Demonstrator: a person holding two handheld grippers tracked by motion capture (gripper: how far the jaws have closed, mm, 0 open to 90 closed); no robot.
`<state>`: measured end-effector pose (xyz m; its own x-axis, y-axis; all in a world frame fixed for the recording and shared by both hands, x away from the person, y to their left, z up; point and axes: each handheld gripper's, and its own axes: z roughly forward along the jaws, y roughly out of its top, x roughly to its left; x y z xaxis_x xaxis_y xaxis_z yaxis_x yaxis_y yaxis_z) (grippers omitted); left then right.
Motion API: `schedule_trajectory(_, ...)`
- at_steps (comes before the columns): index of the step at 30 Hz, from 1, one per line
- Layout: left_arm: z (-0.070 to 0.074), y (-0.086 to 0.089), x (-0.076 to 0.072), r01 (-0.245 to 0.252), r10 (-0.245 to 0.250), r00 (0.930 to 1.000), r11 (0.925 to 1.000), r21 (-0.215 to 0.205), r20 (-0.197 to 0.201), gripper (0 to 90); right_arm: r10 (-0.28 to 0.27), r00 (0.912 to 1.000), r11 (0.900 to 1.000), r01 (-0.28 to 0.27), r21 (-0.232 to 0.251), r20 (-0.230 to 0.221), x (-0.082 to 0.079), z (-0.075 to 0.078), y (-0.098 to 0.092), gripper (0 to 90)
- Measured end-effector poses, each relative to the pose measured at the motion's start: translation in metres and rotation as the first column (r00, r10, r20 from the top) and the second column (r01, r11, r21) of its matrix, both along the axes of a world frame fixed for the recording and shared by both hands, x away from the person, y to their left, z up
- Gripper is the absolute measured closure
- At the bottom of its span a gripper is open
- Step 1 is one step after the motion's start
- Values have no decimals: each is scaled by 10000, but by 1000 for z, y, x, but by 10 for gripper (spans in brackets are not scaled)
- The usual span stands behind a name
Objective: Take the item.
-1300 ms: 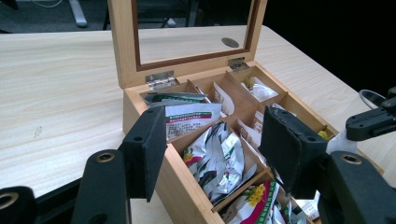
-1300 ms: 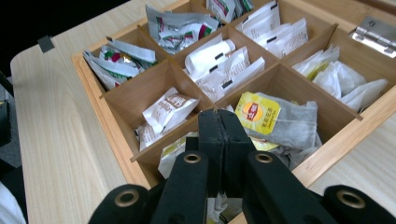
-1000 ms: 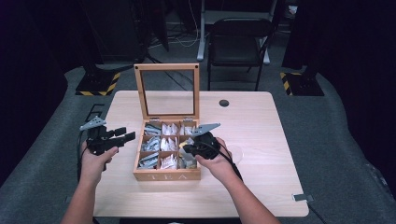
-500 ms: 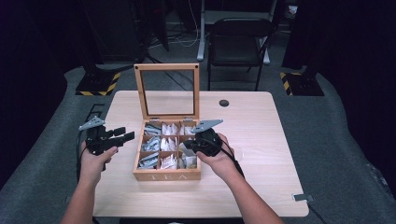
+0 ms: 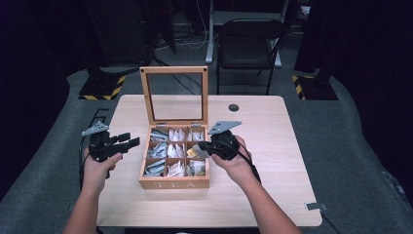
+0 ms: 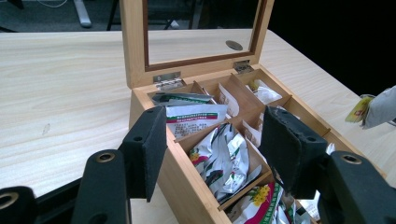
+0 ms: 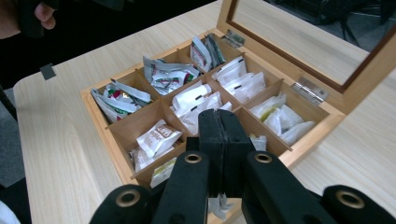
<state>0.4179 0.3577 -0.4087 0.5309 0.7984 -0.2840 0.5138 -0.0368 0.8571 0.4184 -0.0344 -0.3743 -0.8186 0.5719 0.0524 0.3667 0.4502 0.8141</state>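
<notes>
My right gripper (image 5: 203,147) pinches a tea bag (image 5: 194,152) over the box (image 5: 174,183); my left gripper (image 5: 131,141) waits open.

Left tongs (image 5: 127,141) stand half open and level; right tongs (image 5: 202,146) are pressed together, both forearms reaching forward.

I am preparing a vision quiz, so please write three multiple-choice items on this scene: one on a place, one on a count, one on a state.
1. Where is the light wooden tea box? A on the pale wooden table; B on a black chair; C on the floor.
2. How many compartments has it? A six; B nine; C twelve.
3. How is its glass-paned lid? A shut; B open, upright; C removed.
Key: A, it rests on the tabletop; B, three rows of three; B, it stands on its hinges.
</notes>
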Motion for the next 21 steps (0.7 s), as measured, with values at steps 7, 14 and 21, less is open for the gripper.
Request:
schedule_trajectory(7, -2, 1, 1, -70, 70, 10000, 10000, -16, 11, 410, -326, 9994, 9995, 326, 3, 116, 1, 4, -15, 897)
schedule_trajectory(14, -2, 2, 1, -74, 74, 10000, 10000, -4, -25, 409, -701, 9973, 9975, 701, 28, 236, 0, 9, -31, 897)
schedule_trajectory(21, -3, 3, 0, -124, 124, 9998, 9999, -34, -135, 409, -1163, 9927, 9932, 1163, 20, 329, -2, 13, -49, 897)
